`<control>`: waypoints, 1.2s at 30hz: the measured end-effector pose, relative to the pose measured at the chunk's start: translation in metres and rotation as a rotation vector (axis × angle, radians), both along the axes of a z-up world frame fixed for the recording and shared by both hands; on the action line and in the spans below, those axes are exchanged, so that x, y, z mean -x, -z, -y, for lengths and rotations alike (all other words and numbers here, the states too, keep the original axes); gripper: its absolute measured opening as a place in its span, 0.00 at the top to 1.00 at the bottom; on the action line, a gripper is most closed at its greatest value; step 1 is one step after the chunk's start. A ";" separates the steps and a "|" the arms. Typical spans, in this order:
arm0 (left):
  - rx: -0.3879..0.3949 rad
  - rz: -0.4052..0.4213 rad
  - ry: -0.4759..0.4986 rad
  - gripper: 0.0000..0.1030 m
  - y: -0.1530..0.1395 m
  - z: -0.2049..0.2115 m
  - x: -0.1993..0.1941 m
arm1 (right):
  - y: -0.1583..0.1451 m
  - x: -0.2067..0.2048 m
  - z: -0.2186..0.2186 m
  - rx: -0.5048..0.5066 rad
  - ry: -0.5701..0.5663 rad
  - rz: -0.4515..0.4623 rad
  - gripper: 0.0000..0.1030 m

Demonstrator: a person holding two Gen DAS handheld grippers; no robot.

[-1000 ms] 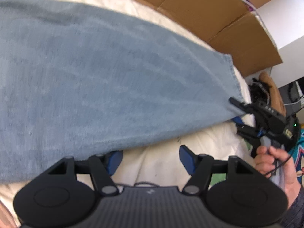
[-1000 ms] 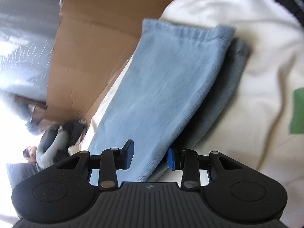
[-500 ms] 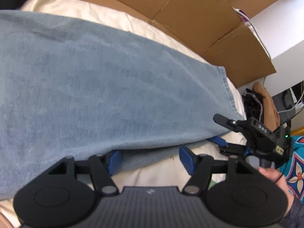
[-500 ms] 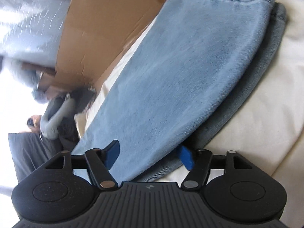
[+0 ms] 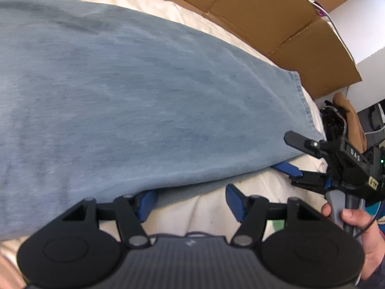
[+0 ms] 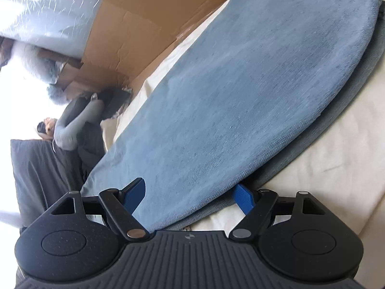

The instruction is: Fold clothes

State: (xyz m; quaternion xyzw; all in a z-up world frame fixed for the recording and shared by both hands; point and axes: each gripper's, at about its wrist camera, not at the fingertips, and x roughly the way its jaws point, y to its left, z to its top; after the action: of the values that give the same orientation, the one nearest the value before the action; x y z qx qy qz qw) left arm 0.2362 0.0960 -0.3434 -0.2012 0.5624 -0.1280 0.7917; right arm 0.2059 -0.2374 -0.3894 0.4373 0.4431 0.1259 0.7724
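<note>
Light blue jeans (image 5: 134, 101) lie flat on a cream bed cover (image 5: 211, 214), one leg stacked on the other. My left gripper (image 5: 190, 198) is open at the near long edge of the legs, its left finger tucked under the fabric. My right gripper (image 6: 190, 195) is open at the hem corner, with the denim (image 6: 231, 101) lying between its wide jaws. It also shows in the left wrist view (image 5: 292, 154), one finger above the hem and one below.
Flattened cardboard boxes (image 5: 272, 14) stand along the far side of the bed. Dark clutter and a brown item (image 5: 349, 122) sit past the bed's right end. A person in grey (image 6: 74, 125) is beyond the bed in the right wrist view.
My right gripper opened from a narrow gap to wide around the hem. The jeans came down to lie flat. My left gripper stayed open at the near edge.
</note>
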 end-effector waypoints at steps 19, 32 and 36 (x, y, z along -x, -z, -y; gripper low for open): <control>-0.190 -0.102 -0.168 0.36 -0.016 -0.095 0.075 | -0.012 -0.004 -0.030 0.051 -0.066 0.031 0.21; -0.370 -0.079 -0.413 0.37 -0.007 -0.146 0.097 | -0.012 -0.006 -0.045 0.053 -0.102 0.034 0.21; -0.383 -0.016 -0.462 0.36 -0.016 -0.155 0.098 | -0.013 -0.009 -0.051 0.047 -0.117 0.036 0.21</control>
State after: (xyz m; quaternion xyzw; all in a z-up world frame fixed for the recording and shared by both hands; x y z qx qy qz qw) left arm 0.1380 0.2514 -0.3272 -0.1718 0.5221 0.1656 0.8188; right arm 0.2145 -0.1859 -0.3764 0.3899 0.4568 0.1682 0.7817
